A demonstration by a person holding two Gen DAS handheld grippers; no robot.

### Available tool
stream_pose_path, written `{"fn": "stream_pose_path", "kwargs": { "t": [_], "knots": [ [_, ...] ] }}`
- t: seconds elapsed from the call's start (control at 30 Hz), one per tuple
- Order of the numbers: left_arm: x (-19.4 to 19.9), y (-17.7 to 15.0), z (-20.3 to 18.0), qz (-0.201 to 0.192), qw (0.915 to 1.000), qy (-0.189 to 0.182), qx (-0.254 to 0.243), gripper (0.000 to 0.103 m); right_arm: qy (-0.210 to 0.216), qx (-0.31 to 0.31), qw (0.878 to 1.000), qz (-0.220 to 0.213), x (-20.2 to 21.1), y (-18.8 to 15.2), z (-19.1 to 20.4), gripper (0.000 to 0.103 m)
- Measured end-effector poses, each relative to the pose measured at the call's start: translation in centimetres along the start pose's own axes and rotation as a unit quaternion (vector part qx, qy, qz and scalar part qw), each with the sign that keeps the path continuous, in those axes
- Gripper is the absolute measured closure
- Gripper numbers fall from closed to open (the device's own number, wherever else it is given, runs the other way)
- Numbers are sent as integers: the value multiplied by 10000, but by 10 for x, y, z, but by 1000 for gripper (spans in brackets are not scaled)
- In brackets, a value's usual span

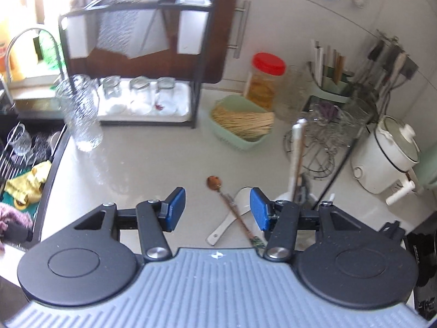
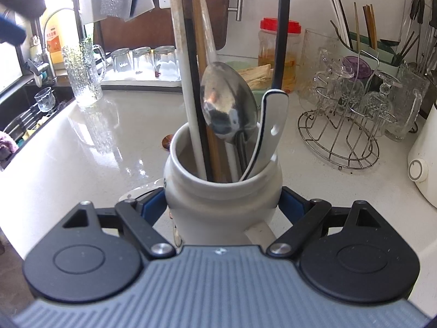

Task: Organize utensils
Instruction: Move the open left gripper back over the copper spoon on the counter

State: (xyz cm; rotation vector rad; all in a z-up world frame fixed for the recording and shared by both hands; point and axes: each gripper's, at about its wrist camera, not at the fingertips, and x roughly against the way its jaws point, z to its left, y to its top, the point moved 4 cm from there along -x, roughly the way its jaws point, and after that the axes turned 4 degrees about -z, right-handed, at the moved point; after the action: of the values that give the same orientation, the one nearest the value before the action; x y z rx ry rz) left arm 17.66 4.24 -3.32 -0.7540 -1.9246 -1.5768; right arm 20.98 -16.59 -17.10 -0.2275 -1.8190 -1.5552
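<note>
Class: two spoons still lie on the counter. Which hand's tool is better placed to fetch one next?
Left. The left tool is open and empty above the wooden spoon and white spoon. The right tool is clamped on the jar.

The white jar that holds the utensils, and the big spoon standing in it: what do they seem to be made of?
The white jar looks like glazed ceramic: thick rounded rim, smooth soft sheen. The big spoon looks like polished metal, probably stainless steel: its bowl gives a mirror reflection of the room.
</note>
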Motion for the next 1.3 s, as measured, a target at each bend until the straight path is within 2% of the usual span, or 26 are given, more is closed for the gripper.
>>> {"fn": "stream_pose_path", "kwargs": {
  "t": [0.33, 0.53, 0.77, 1.03, 1.3],
  "knots": [
    [-35, -25, 33, 246, 9992, -135, 298, 45, -17, -1, 10000, 34, 0, 1, 0, 13],
    [-65, -38, 44, 432, 9984, -204, 297, 45, -8, 30, 10000, -2, 0, 0, 1, 13],
    [-105, -50, 49, 736, 9948, -487, 509, 45, 6, 8, 10000, 66, 0, 1, 0, 13],
    [-156, -47, 43, 861, 9920, -660, 639, 45, -3, 11, 9998, 213, -1, 2, 0, 13],
    [-207, -36, 33, 870, 9928, -522, 640, 45, -143, -96, 9995, 280, 2, 0, -4, 13]
  ]
}}
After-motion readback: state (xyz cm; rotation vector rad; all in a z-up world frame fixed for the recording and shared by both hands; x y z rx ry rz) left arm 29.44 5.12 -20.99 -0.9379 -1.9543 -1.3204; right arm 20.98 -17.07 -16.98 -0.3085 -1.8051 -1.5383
